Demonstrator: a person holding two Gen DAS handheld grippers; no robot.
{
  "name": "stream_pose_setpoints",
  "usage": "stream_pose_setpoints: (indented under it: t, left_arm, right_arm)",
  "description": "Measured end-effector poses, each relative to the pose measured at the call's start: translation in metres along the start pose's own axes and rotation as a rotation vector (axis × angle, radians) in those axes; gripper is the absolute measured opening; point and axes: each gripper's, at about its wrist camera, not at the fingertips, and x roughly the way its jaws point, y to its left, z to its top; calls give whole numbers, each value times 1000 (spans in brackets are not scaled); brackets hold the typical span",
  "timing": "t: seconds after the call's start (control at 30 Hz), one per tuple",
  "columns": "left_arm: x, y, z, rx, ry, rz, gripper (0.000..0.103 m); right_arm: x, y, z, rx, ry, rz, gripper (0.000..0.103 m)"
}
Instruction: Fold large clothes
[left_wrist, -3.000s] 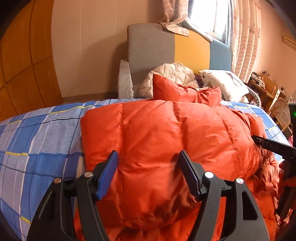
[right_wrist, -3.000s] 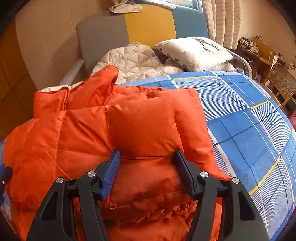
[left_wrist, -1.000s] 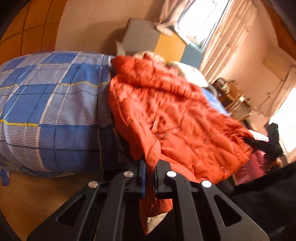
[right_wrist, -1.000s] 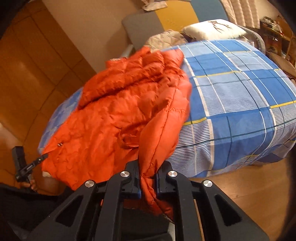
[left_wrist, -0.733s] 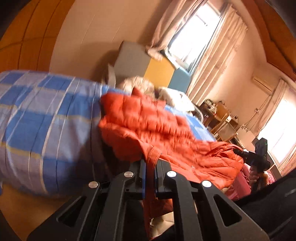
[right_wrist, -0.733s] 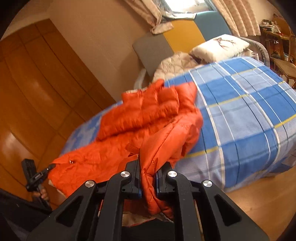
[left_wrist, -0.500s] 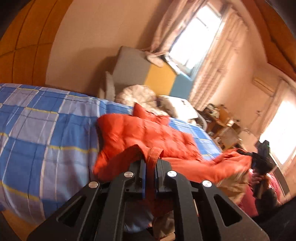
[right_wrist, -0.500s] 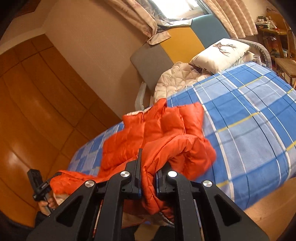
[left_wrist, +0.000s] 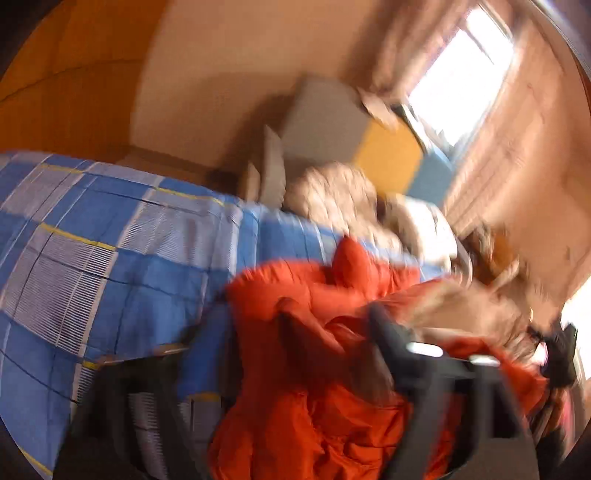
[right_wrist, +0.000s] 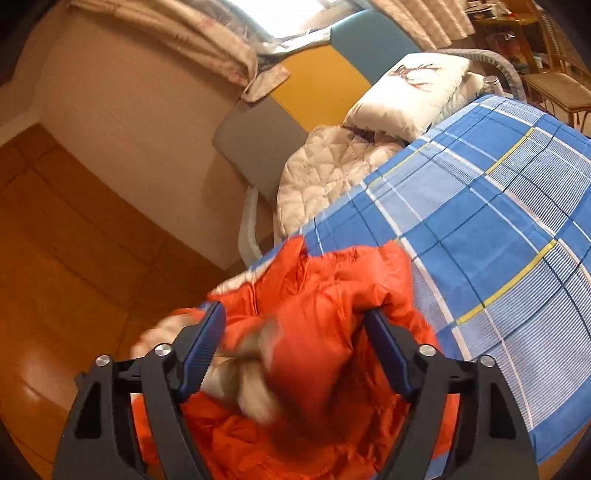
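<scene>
An orange puffer jacket (left_wrist: 321, 387) lies bunched on the near edge of the bed with the blue plaid cover (left_wrist: 110, 251). The left wrist view is badly blurred; my left gripper (left_wrist: 266, 350) stands over the jacket with its jaws spread apart. In the right wrist view the jacket (right_wrist: 332, 314) is heaped between the wide-open fingers of my right gripper (right_wrist: 295, 332), loose, with its pale lining showing. The right gripper shows blurred at the far right of the left wrist view (left_wrist: 557, 354).
A grey, yellow and blue headboard (right_wrist: 295, 107) stands at the bed's far end with a cream quilt (right_wrist: 325, 173) and a white pillow (right_wrist: 413, 96). Wooden wall panels (right_wrist: 74, 240) are at the left. A wicker chair (right_wrist: 561, 88) stands at the right.
Both grippers have opened and let go of the jacket's hem. The jacket has dropped into a heap on the bed. The left camera is swinging fast.
</scene>
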Motion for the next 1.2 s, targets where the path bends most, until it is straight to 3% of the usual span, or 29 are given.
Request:
stream_pose_setpoints:
  t: [0.17, 0.33, 0.47, 0.5, 0.57, 0.63, 0.73, 0.97, 1.2]
  left_arm:
    - [-9, 29, -3, -60, -25, -19, 83]
    - [2, 45, -54, -18, 101, -60, 81]
    - [19, 41, -93, -13, 199, -136, 61]
    - [20, 38, -99, -7, 201, -144, 57]
    - [19, 34, -103, 3, 200, -138, 29]
    - [14, 32, -104, 13, 188, -134, 17]
    - [-1, 30, -106, 27, 165, -127, 6]
    - [-49, 31, -126, 24, 144, -141, 3]
    - [-103, 34, -176, 4, 171, -129, 4]
  right_arm:
    - [-15, -17, -9, 2, -25, -19, 82]
    - [-14, -52, -48, -36, 64, -118, 82]
    - [9, -67, -77, -29, 130, -172, 80]
    - [12, -67, -82, -35, 131, -177, 74]
    - [16, -67, -85, -34, 135, -174, 59]
    - [13, -66, -85, -33, 144, -165, 35]
    - [-1, -63, -86, -31, 130, -156, 18]
    - [-43, -52, -96, -64, 114, -147, 10]
    - [-93, -54, -126, -130, 193, -171, 11]
